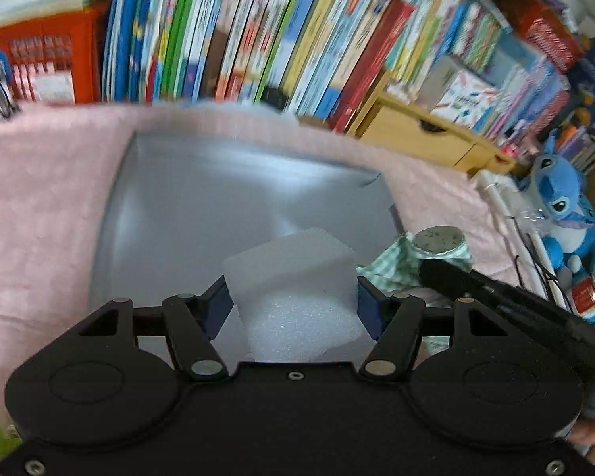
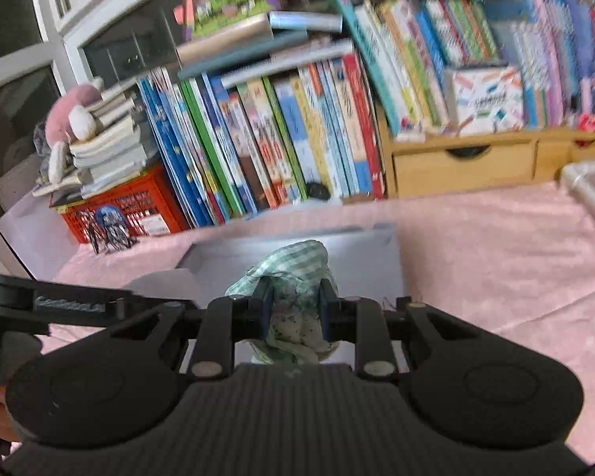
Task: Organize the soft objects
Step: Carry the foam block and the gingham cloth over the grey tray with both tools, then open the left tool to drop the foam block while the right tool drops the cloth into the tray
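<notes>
Two soft things are being carried at once here. A white foam block (image 1: 293, 289) is pinched between the pads of the left gripper (image 1: 293, 301), jaws fairly wide since the block fills the gap, and it's held just above the grey tray (image 1: 202, 198). A bunched green checked cloth (image 2: 293, 277) is clamped in the right gripper (image 2: 293, 313), jaws nearly closed on the wad, also over the tray's near end.

What could go wrong — the foam is only gripped by its sides, so if the squeeze is eased too soon it could be dropped off the tray edge onto the pink blanket (image 1: 39, 218). The cloth is loose and floppy; a trailing fold could be snagged on a pad when it's let go, and dragged back out. The two grippers are also close together, so a bump is possible.

Both are pointed forward toward the books (image 2: 277, 131), tilted slightly down, left one low over the tray.
</notes>
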Demonstrator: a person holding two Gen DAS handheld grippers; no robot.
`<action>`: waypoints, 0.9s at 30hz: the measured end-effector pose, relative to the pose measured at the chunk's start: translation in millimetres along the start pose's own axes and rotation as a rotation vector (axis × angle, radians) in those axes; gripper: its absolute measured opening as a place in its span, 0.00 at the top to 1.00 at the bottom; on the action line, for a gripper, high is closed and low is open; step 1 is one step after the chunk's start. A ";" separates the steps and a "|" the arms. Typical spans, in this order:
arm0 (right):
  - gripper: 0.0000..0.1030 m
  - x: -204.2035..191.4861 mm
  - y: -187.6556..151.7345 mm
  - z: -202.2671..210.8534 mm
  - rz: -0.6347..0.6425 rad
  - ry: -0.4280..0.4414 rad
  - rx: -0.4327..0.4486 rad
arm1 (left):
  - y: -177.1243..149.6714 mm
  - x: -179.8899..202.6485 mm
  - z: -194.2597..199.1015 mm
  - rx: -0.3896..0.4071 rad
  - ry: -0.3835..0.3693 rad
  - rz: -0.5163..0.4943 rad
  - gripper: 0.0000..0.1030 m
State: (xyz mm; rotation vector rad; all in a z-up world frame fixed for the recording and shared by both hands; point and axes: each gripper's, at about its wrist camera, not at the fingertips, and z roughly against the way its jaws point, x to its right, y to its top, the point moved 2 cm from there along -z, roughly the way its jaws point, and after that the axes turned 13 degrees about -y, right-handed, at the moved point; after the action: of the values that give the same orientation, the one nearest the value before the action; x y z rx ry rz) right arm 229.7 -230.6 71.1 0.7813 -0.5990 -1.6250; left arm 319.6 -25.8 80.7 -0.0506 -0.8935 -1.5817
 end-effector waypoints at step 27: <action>0.73 8.0 -27.1 -74.1 -0.043 -0.026 -0.142 | 3.7 -27.8 -70.0 -0.083 0.035 0.147 0.38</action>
State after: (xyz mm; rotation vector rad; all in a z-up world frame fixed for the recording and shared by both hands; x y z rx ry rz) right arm 268.2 -230.8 1.8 0.6729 -0.4822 -1.6993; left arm 360.8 -41.8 19.5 -0.1438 -0.7784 -1.4777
